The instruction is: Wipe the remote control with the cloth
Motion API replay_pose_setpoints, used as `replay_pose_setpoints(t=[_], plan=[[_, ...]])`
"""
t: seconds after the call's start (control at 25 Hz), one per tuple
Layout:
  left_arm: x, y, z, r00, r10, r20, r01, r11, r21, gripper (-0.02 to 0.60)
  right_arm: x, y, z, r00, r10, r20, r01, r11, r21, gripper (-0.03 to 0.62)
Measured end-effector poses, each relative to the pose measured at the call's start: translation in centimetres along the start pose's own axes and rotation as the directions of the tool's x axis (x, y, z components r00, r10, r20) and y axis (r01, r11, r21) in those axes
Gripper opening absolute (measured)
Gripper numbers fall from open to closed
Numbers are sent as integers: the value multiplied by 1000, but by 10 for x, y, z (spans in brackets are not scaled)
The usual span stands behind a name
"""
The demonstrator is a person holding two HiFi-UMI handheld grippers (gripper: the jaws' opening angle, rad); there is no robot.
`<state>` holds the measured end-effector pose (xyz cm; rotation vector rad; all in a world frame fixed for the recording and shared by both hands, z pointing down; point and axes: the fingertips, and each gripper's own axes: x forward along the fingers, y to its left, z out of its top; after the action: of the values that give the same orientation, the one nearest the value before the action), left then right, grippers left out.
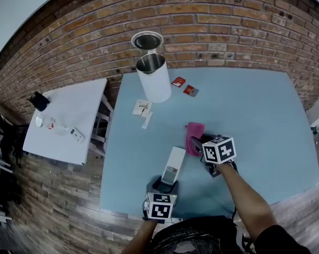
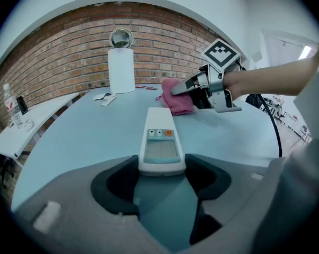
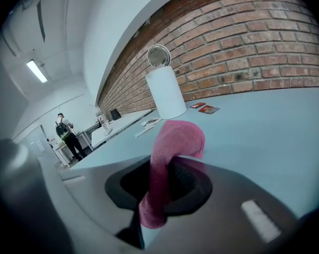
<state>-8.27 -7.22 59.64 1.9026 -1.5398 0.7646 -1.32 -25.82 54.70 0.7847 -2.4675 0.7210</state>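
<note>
A white remote control (image 1: pixel 174 165) lies on the light blue table (image 1: pixel 255 120), its near end between the jaws of my left gripper (image 1: pixel 163 183). In the left gripper view the remote control (image 2: pixel 160 142) shows a grey screen and an orange button, and the left gripper (image 2: pixel 160 165) is shut on its end. My right gripper (image 1: pixel 201 142) stands just right of the remote's far end, shut on a pink cloth (image 1: pixel 194 135). In the right gripper view the cloth (image 3: pixel 178 136) loops up out of the jaws of the right gripper (image 3: pixel 159 181) and hangs down.
A white cylindrical bin (image 1: pixel 154 77) with its lid (image 1: pixel 147 39) raised stands at the table's back left. Two red packets (image 1: pixel 184 85) and paper scraps (image 1: pixel 142 108) lie near it. A white side table (image 1: pixel 74 110) with small items stands left, before a brick wall.
</note>
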Motion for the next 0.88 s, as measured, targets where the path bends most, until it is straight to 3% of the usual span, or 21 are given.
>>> replay_pose_setpoints(t=[0.88], plan=[[0, -1, 6, 1000, 0, 19, 0, 1000, 11, 285, -25, 43, -41, 999, -7, 49, 0, 990, 139, 67]])
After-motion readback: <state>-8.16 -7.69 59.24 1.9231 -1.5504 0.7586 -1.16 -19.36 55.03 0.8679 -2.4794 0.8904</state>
